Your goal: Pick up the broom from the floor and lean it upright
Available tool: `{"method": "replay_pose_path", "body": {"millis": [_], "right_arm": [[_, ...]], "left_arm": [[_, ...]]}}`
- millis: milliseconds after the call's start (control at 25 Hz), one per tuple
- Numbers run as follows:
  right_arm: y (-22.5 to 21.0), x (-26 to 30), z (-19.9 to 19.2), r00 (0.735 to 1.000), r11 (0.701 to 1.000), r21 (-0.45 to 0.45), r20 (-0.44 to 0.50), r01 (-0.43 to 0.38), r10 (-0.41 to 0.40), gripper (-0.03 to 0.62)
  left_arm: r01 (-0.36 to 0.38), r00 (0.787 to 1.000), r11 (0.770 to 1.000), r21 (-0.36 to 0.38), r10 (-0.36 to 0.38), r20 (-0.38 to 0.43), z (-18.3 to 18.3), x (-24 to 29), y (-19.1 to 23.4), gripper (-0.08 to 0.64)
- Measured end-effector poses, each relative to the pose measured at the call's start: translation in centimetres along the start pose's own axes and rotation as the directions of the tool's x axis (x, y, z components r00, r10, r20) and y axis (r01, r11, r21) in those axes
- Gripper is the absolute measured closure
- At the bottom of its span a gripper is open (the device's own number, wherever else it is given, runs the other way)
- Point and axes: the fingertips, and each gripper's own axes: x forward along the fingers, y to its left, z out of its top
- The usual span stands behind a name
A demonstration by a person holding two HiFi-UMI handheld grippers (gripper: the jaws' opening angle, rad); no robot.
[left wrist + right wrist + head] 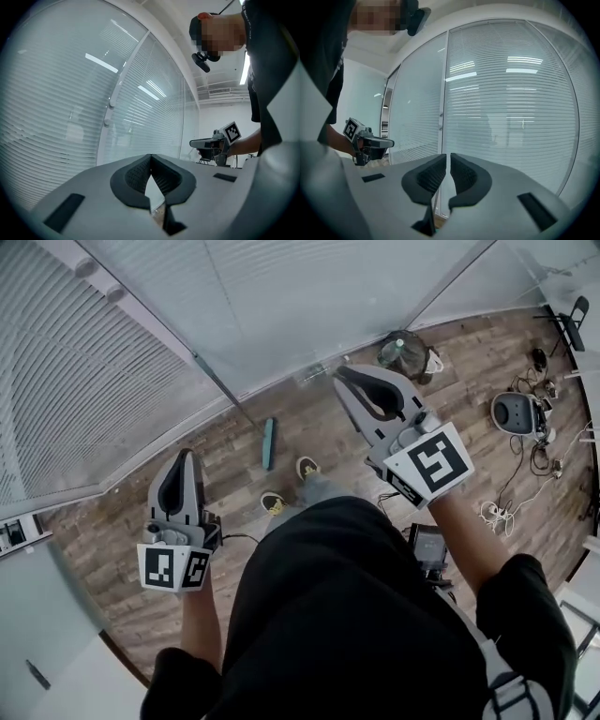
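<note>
The broom's teal head [269, 443] rests on the wood floor by the foot of the glass wall; I cannot make out its handle. Both grippers are raised well above it and touch nothing. My left gripper [183, 457] [150, 157] is shut, its fingertips meeting with nothing between them. My right gripper [342, 373] [446, 157] is held higher, out towards the glass. A narrow slit shows between its pads, and only the blinds are seen through it. Each gripper also appears in the other's view, level in front of the blinds.
A glass wall with white blinds [141, 352] runs across the front. The person's shoes [307, 467] stand just behind the broom head. At the right are a dark bin [405, 351], a round grey device [514, 412], cables [539, 460] and a chair [572, 320].
</note>
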Motion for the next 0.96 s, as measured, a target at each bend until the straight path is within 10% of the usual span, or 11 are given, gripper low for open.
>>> {"method": "replay_pose_path", "body": {"millis": [960], "right_arm": [[-3.2, -0.3, 0.9, 0.999, 1.0, 0.014, 0.042, 0.014, -0.015, 0.551]], "left_arm": [[0.051, 0.998, 0.999, -0.005, -0.051, 0.029, 1.8, 4.8, -2.9, 0.537]]}}
